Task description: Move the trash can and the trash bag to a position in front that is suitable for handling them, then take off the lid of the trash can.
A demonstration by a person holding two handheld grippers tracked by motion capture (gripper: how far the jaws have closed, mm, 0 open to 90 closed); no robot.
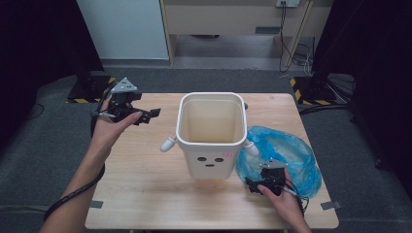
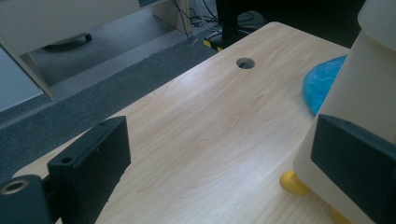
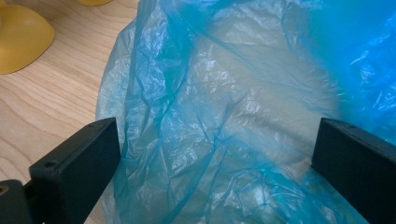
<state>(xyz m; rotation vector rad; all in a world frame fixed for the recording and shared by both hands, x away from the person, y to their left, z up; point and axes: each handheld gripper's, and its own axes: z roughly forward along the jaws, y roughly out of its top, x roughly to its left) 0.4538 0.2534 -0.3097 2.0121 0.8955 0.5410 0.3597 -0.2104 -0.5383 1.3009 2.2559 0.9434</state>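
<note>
— What's nearest to us?

— The right gripper (image 1: 256,187), low at the table's (image 1: 145,194) front right, jaws spread wide over the blue plastic bag (image 1: 286,155). Nothing pinched; the film lies crumpled between them, flat on the wood.

— And beyond that?

— The white bin (image 1: 211,133) stands upright mid-table, just left of the bag and touching its edge, on yellow feet (image 2: 292,182).

— The other hand?

— Farther back on the left, the left gripper (image 1: 148,115) hangs above the table, jaws apart, empty, pointing at the bin.
</note>
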